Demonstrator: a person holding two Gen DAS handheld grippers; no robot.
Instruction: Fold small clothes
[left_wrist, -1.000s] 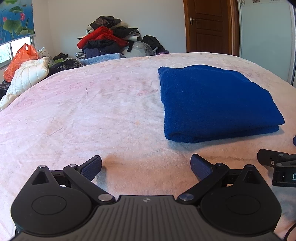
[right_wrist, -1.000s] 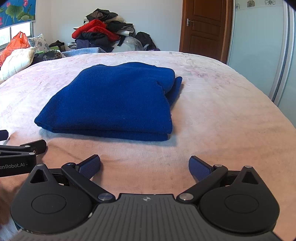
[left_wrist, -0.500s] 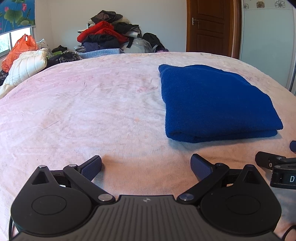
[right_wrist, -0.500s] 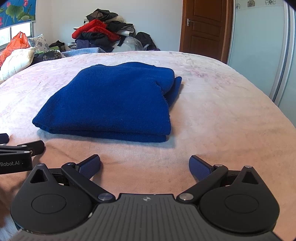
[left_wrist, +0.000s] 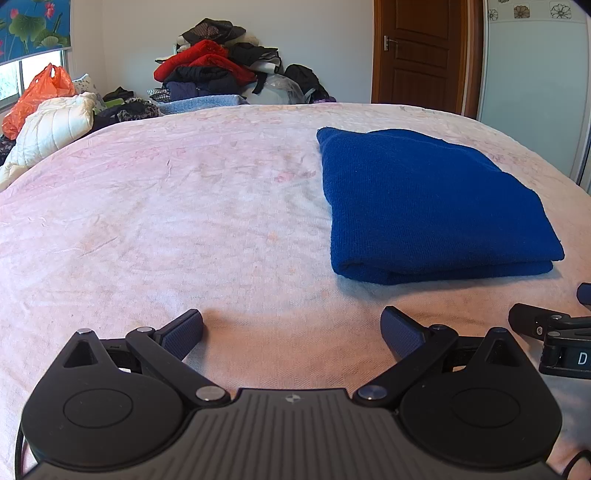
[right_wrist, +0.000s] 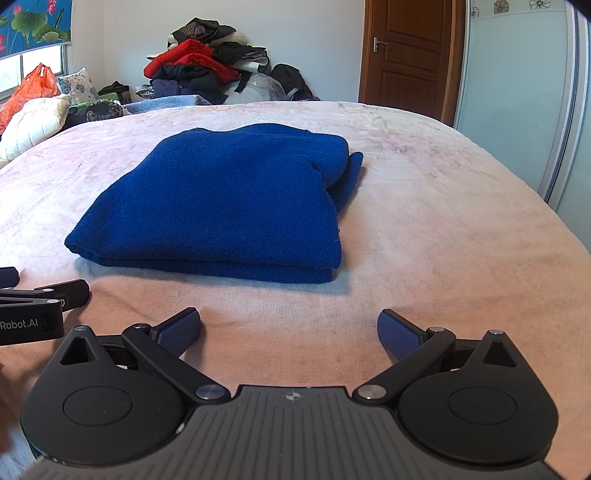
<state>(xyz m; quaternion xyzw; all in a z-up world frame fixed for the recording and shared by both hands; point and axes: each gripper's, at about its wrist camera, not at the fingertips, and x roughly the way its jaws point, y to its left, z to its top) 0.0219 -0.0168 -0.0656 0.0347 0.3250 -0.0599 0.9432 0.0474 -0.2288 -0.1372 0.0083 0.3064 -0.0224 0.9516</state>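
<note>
The blue sweater (right_wrist: 236, 206) lies folded in a thick, soft rectangle in the middle of the right wrist view, on the pink bedspread (right_wrist: 443, 229). In the left wrist view the sweater (left_wrist: 424, 203) sits at the right of the frame. Its near edge shows two stacked layers, and a bit of cloth pokes out past its right side. Bare bedspread lies all around it, with the widest open patch in the left half of the left wrist view. The bedspread looks fuzzy with small wrinkles.

The left gripper (left_wrist: 291, 328) is at the bottom of its frame, its fingers spread wide with nothing between them. The right gripper (right_wrist: 289, 328) is also low in its frame, fingers spread wide and holding nothing. Both stay a little in front of the sweater, not touching it. The finger pads (right_wrist: 399, 334) are dark blue and bumpy.

A messy pile of clothes (left_wrist: 221, 74) sits at the top of the frame, past the far edge of the bed. A brown door (left_wrist: 417, 51) is at the upper right.

Since half a second ago almost nothing has changed; the sweater lies in the same spot.
</note>
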